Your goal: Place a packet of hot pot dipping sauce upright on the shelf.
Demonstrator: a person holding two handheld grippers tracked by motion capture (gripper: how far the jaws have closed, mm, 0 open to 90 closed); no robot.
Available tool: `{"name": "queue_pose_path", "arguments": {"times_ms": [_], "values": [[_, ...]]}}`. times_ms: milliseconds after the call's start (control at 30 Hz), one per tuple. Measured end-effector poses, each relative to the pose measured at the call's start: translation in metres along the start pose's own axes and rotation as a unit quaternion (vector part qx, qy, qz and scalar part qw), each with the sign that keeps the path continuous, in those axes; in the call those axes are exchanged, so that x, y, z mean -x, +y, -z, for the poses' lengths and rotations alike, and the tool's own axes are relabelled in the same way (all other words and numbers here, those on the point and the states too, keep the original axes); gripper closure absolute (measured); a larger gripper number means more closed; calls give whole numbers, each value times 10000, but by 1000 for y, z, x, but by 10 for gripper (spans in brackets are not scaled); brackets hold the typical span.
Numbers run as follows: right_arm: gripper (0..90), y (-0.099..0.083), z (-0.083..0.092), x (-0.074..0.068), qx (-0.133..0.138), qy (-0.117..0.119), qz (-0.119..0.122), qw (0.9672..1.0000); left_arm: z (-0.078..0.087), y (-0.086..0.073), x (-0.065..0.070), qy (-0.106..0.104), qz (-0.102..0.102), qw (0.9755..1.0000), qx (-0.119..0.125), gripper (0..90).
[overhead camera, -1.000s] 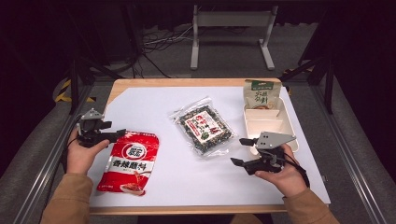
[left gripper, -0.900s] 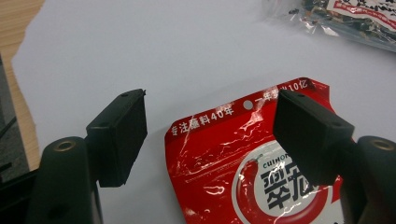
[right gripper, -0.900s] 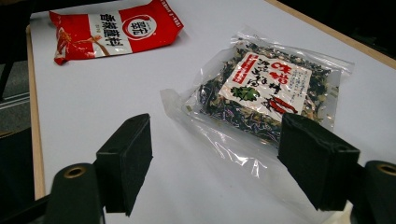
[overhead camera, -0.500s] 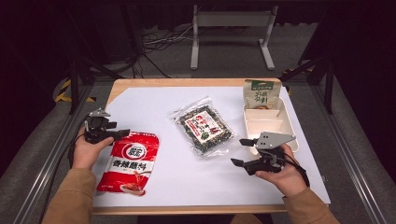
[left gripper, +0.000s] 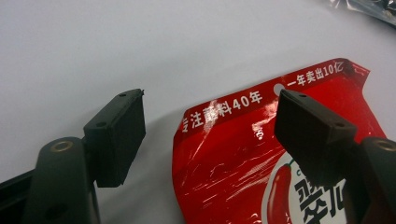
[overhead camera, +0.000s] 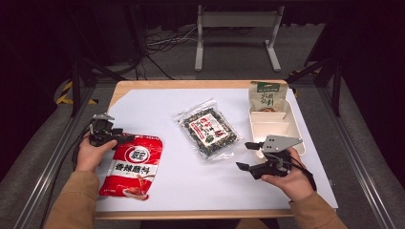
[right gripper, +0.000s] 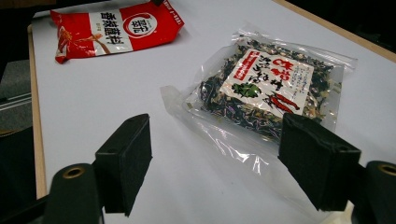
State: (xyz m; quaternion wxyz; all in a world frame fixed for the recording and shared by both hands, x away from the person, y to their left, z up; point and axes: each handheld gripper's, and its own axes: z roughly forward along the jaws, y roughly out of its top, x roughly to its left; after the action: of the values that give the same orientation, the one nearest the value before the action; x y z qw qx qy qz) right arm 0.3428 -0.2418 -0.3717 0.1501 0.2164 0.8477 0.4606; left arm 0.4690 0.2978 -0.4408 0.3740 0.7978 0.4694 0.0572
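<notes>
1. The left gripper point(overhead camera: 119, 138) is closing in on the glossy red plastic snack bag point(overhead camera: 133, 164); its fingers point(left gripper: 116, 135) stand wide apart, the bag's top corner lying between them, under the right-hand finger, and unpinched.
2. The right gripper point(overhead camera: 244, 155) hovers with fingers point(right gripper: 126, 161) apart and empty, the clear plastic bag of dark dried mix point(right gripper: 266, 88) just ahead of them.
3. Step in hand, as I judge: approach for a pick.
4. Next the left fingers need to drop over the bag's top edge and close on it.
</notes>
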Motion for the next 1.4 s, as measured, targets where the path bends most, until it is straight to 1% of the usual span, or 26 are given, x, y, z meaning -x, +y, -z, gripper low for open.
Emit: {"name": "queue_pose_path", "arguments": {"times_ms": [100,167,233,267,300,367,400,433,467,500,533,600,667,767,867,933,1000,1033,1067,1100,1167,1200,1233,1300,1367,1400], "values": [[262,0,-1,0,-13,8,6,10000,-2,-2,-1,-57,31,10000,-61,256],[263,0,-1,0,-20,16,-2,10000,-4,-3,-1,-182,68,9997,-128,259],[263,-1,-2,-1,-30,27,-7,10000,-4,-3,-1,-156,-9,9998,-122,256],[262,-1,-2,-1,-32,29,-7,10000,-4,-3,-1,-183,-13,9998,-126,264],[261,0,-2,-1,-31,31,-7,10000,-4,-4,0,-294,41,9995,-137,277],[260,0,-2,-1,-29,40,-12,10000,-4,-4,0,-299,6,9995,-140,329],[260,-1,-2,-1,-31,42,-11,10000,-3,-3,3,-275,-106,9994,-187,390],[260,-1,-2,-1,-32,41,-12,10000,-2,-3,5,-213,-180,9994,-198,409],[260,-1,-2,-1,-29,40,-18,10000,0,-3,7,-155,-256,9994,-186,450],[260,-1,-2,-1,-29,40,-18,10000,0,-3,7,-155,-256,9994,-186,488],[260,-1,-2,-1,-28,40,-18,10000,2,-2,9,-144,-351,9992,-158,488],[260,-1,-2,-1,-30,36,-7,10000,5,-2,12,-125,-443,9989,-108,553],[259,-1,-2,-1,-26,44,-13,10000,8,-2,16,-98,-563,9983,-73,612],[259,-1,-2,-2,-24,50,-10,10000,11,-2,19,-53,-726,9973,-103,711],[258,-1,-2,-2,-23,60,-5,10000,11,-3,22,-31,-846,9964,-97,769],[258,-1,-3,-2,-25,65,0,10000,10,-4,24,11,-906,9958,-89,835],[258,-1,-3,-2,-32,66,1,10000,13,-5,24,8,-877,9961,-95,883],[258,-1,-3,-2,-32,66,1,10000,13,-5,24,8,-877,9961,-95,888],[258,-1,-3,-2,-32,65,-3,10000,15,-5,25,19,-829,9965,-69,888],[258,-1,-3,-2,-23,57,0,10000,17,-5,27,12,-761,9971,9,891],[258,-1,-3,-2,-20,55,0,10000,19,-4,28,40,-775,9970,45,892],[259,-1,-3,-1,-16,34,12,10000,24,-3,30,35,-745,9972,81,894],[259,-1,-3,-1,-16,34,12,10000,24,-3,30,35,-745,9972,81,895],[311,-1,-3,-1,-23,57,12,10000,31,-1,31,26,-724,9973,153,896],[332,-1,-2,-2,9,67,42,10000,37,-1,33,-8,-693,9974,219,897],[382,-1,-2,-3,14,77,84,9999,43,0,34,-18,-637,9975,291,898]]}}
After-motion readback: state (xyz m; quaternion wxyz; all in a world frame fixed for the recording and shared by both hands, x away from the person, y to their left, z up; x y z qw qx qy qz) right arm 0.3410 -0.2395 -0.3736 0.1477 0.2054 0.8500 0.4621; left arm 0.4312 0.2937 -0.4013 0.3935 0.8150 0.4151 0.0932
